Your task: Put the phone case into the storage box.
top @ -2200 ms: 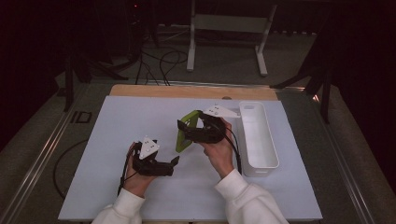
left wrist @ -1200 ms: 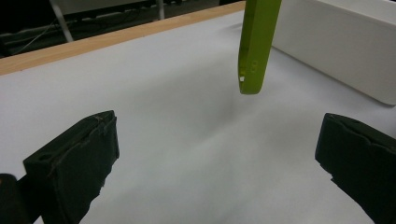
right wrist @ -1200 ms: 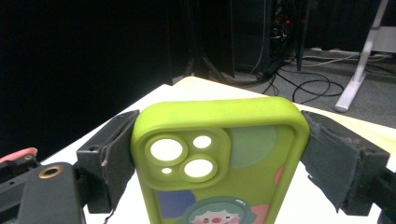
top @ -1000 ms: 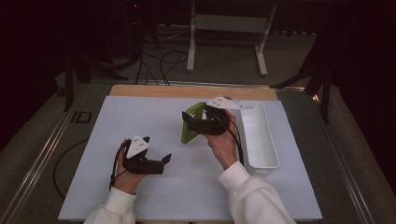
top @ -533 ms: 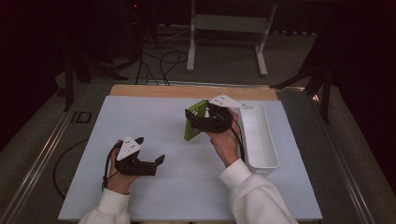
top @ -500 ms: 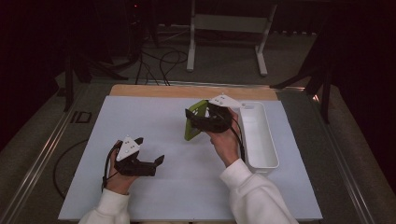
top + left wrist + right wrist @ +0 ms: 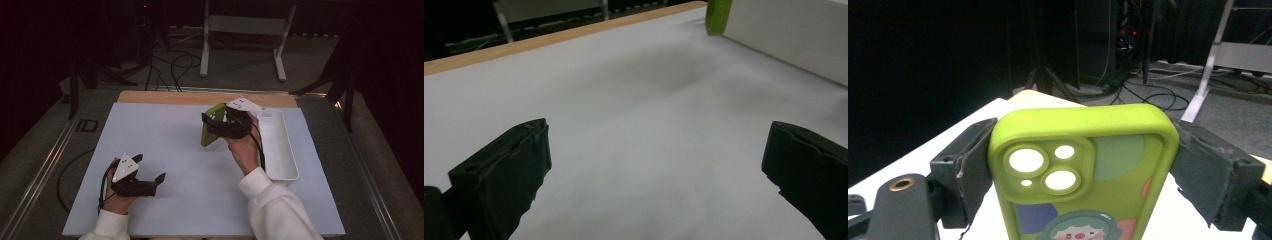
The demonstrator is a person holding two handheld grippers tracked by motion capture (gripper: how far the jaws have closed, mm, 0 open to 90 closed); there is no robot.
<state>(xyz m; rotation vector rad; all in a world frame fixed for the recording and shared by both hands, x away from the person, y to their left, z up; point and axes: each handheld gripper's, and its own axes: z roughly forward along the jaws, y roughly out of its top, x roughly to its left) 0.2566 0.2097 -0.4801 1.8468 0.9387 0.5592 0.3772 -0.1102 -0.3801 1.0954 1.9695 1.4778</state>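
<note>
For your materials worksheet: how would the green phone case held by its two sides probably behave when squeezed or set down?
The green phone case looks like soft rubbery plastic, so it probably flexes under the right claw. With empty camera holes, it is likely light. Its matte sides should grip well. Stood on edge, it may tip.

Phone case (image 7: 1083,175) — bottom cut off.

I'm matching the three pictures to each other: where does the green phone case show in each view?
High view: green phone case right of centre, held up in the right gripper.
Left gripper view: its lower end at the top edge, beside the white tray.
Right gripper view: centre, clamped between the jaws.
Shared landmark: the white tray.
</note>
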